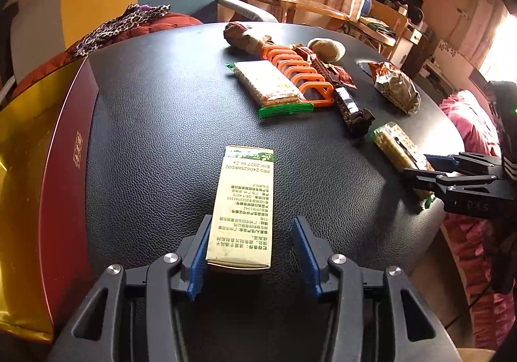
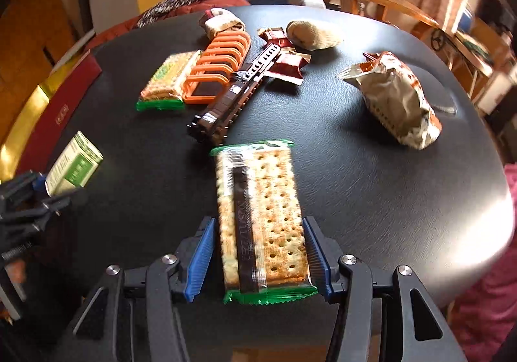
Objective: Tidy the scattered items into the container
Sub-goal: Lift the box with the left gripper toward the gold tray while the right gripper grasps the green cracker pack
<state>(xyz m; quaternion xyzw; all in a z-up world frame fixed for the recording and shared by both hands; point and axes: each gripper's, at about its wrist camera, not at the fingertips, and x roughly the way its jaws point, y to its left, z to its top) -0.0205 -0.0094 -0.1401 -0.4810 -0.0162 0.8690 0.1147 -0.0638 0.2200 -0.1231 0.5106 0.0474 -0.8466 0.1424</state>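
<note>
We see the black table (image 1: pixel 155 123) with the red-and-gold box (image 1: pixel 48 187) at nine o'clock (lid side showing). Our left gripper (image 1: pixel 250 252) stands wide around the green tea carton (image 1: pixel 244 200), its right pad apart from it. Our right gripper (image 2: pixel 258 257) straddles the cracker packet (image 2: pixel 261 220), left pad not touching.

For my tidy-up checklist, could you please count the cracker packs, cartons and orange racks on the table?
Clear cracker packs with green ends: 2
Green-and-beige cardboard carton: 1
Orange plastic rack: 1
Total: 4
</note>
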